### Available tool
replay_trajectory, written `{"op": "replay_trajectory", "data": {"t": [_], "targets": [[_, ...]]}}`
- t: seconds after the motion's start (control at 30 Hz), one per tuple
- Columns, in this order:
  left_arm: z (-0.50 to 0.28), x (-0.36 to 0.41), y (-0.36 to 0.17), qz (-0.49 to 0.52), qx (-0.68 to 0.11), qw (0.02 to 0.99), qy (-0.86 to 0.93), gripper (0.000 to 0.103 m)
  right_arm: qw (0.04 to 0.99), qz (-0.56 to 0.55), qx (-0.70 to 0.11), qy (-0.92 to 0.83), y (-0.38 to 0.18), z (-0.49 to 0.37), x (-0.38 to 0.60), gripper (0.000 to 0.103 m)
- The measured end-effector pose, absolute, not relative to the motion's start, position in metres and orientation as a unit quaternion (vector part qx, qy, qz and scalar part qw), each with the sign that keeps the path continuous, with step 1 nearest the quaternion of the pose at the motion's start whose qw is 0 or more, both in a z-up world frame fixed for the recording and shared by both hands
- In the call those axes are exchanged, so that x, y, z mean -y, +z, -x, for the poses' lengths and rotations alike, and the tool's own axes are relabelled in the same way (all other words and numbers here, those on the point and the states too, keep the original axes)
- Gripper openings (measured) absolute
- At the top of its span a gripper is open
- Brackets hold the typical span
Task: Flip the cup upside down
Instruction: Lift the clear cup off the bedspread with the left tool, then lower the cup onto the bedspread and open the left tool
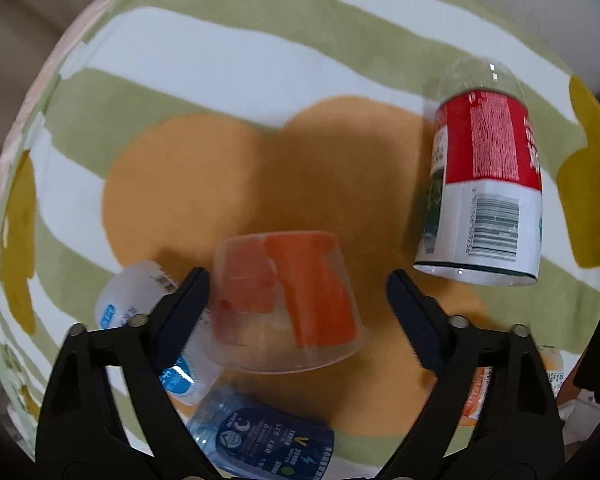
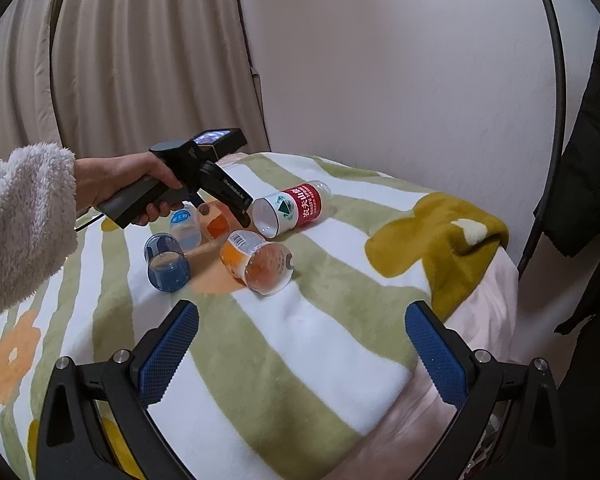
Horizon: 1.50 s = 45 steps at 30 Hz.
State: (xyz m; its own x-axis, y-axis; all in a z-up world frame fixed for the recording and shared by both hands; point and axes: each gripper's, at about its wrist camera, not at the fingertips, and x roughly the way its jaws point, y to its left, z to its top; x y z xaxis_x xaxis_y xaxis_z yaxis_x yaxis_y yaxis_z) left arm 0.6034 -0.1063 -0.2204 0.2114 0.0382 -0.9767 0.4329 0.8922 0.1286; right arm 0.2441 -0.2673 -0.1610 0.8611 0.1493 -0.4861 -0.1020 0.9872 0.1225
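Note:
A clear plastic cup with an orange label (image 1: 288, 304) stands upside down on the blanket, wide rim down, between the fingers of my left gripper (image 1: 298, 284). The jaws are open and stand apart from its sides. In the right wrist view the same cup (image 2: 216, 222) sits under the left gripper (image 2: 236, 210), partly hidden by it. My right gripper (image 2: 300, 332) is open and empty, low over the blanket's near part.
Cut bottle cups lie around: a red-and-white one on its side (image 1: 484, 196) (image 2: 294, 210), a dark blue one (image 1: 260, 436) (image 2: 166, 262), a pale blue-labelled one (image 1: 140, 304) (image 2: 186, 226), an orange one (image 2: 258, 262). The striped blanket (image 2: 300, 360) drops off at right.

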Motion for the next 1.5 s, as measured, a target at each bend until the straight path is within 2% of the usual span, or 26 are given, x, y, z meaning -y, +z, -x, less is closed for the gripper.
{"op": "replay_trajectory", "data": {"t": [0.1,0.33,0.6,0.9,1.03,1.17,1.33,1.5], "targets": [[-0.602,0.113,-0.227,-0.221,-0.616,0.746,-0.121,0.071,0.964,-0.048,-0.252,0.065,-0.160,-0.243,0.268,0.103],[-0.597,0.117,-0.217,-0.214,-0.607,0.754,-0.126,0.069,0.964,-0.050,-0.250,0.068,-0.157,-0.240,0.267,0.103],[-0.560,0.112,-0.172,-0.205,-0.582,0.774,-0.140,0.069,0.967,-0.050,-0.240,0.075,-0.143,-0.235,0.261,0.103],[-0.431,0.073,-0.096,-0.207,-0.527,0.809,-0.159,0.069,0.969,-0.038,-0.225,0.094,-0.103,-0.199,0.248,0.103],[-0.372,0.051,-0.106,-0.209,-0.522,0.812,-0.157,0.069,0.968,-0.025,-0.226,0.109,-0.097,-0.179,0.242,0.103],[-0.323,0.035,-0.143,-0.190,-0.545,0.803,-0.152,0.069,0.967,-0.016,-0.227,0.113,-0.097,-0.162,0.238,0.103],[-0.298,0.013,-0.198,-0.140,-0.583,0.787,-0.141,0.069,0.962,-0.020,-0.241,0.124,-0.102,-0.150,0.233,0.103],[-0.295,0.007,-0.226,-0.101,-0.600,0.782,-0.137,0.069,0.961,-0.014,-0.246,0.129,-0.104,-0.138,0.225,0.103]]}}
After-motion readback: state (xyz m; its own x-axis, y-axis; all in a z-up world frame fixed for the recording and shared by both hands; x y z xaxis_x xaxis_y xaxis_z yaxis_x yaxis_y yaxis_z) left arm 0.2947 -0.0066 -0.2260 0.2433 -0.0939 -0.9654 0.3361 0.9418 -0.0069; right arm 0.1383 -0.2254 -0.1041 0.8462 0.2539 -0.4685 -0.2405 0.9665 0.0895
